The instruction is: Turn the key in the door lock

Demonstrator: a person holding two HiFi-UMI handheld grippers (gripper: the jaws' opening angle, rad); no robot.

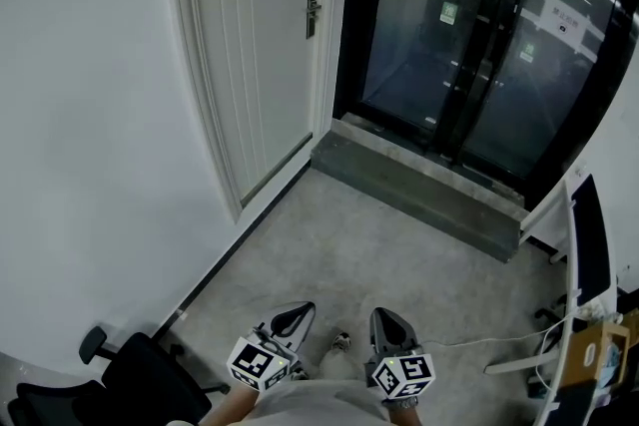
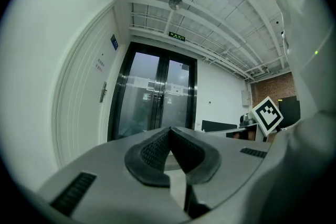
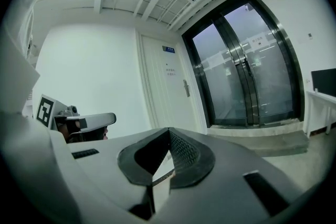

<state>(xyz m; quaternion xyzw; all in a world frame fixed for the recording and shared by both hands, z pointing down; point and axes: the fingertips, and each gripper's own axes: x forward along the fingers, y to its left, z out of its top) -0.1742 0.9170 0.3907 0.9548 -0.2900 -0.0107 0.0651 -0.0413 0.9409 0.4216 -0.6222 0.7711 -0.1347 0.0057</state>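
Observation:
The white door stands across the room at the upper left of the head view. Its metal lock and handle are on its right edge, and from here I can make out no key. Both grippers are held low and close to my body, far from the door. My left gripper is shut and holds nothing, and so is my right gripper. In the left gripper view the shut tips point toward the handle. The right gripper's tips meet below the handle.
Dark glass double doors stand right of the white door, above a grey stone step. A black office chair sits at the bottom left. A desk with a dark screen and a cardboard box are at the right. A white cable lies on the floor.

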